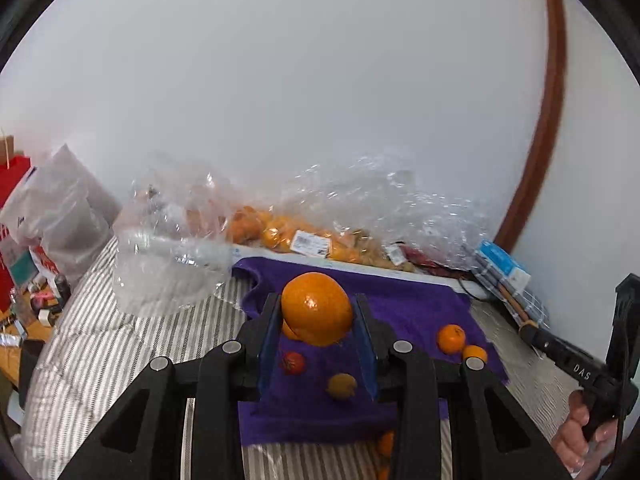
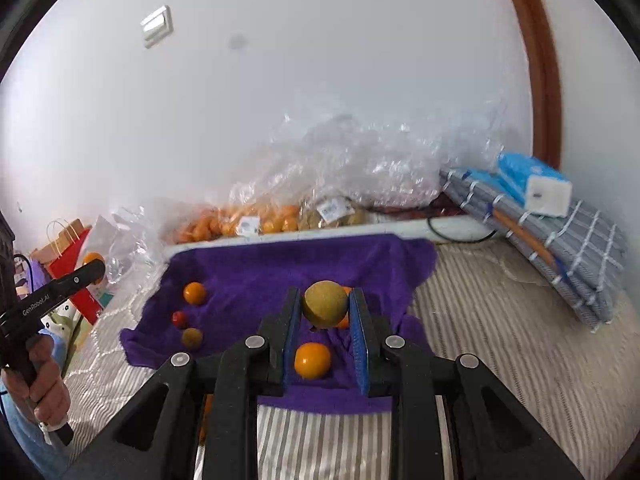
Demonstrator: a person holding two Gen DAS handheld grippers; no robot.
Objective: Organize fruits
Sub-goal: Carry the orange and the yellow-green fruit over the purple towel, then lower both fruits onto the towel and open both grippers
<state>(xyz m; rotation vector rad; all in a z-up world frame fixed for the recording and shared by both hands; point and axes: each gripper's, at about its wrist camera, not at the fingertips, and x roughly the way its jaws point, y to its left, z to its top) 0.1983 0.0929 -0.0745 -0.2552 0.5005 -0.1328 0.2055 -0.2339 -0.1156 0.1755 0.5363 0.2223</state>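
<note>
A large orange (image 1: 316,308) is clamped between the jaws of the left gripper (image 1: 317,322), lifted above the purple cloth (image 1: 400,304) on the bed. A yellow-green fruit (image 2: 325,304) is gripped likewise by the right gripper (image 2: 325,320), presumably for sorting among the small fruits laid out there.

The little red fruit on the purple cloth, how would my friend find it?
Find the purple cloth spread over the striped bedding. Near its left edge in the right wrist view, three small fruits sit in a line. The little red fruit is the middle one, smallest and the only red.
</note>
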